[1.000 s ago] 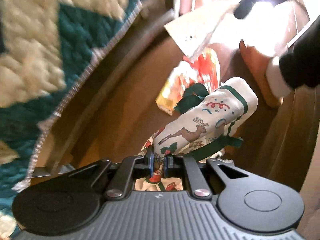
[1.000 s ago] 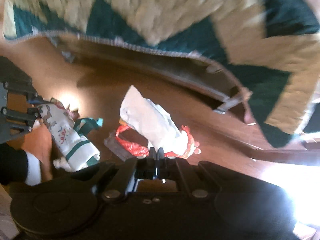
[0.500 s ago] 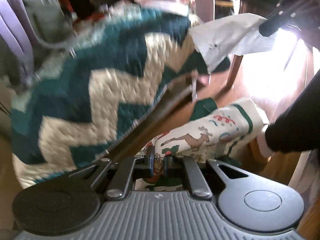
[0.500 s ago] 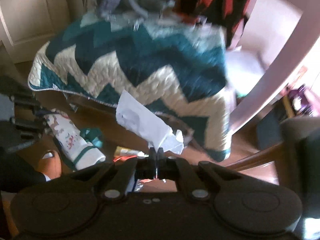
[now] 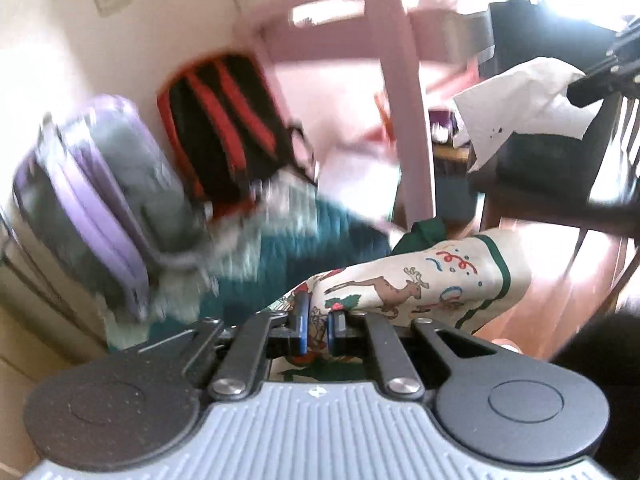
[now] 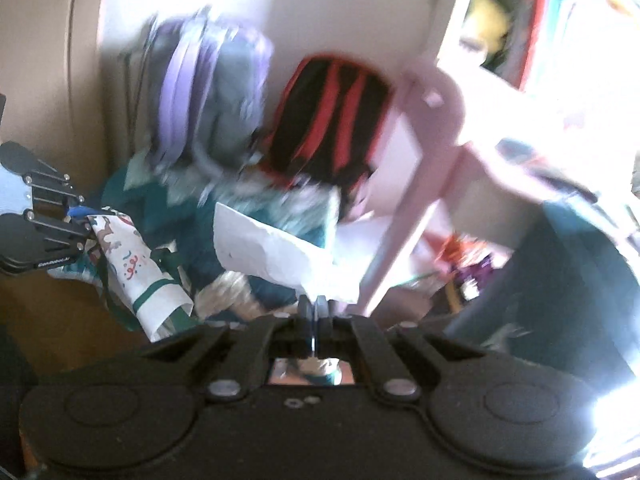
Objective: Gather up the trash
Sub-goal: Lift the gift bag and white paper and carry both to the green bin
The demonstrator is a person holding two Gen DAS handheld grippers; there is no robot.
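Carry step, judged — left gripper (image 5: pixel 316 330) pinching reindeer-print wrapper (image 5: pixel 416 280), right gripper (image 6: pixel 315 322) pressed tight on white crumpled paper (image 6: pixel 276 252). Next: find bin — none visible — release both.

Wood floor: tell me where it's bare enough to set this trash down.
Bare wood floor shows right of the reindeer-print paper in the left gripper, below the dark chair. Crowded: the teal quilt, purple backpack, red-and-black backpack and pink chair fill the wall side.
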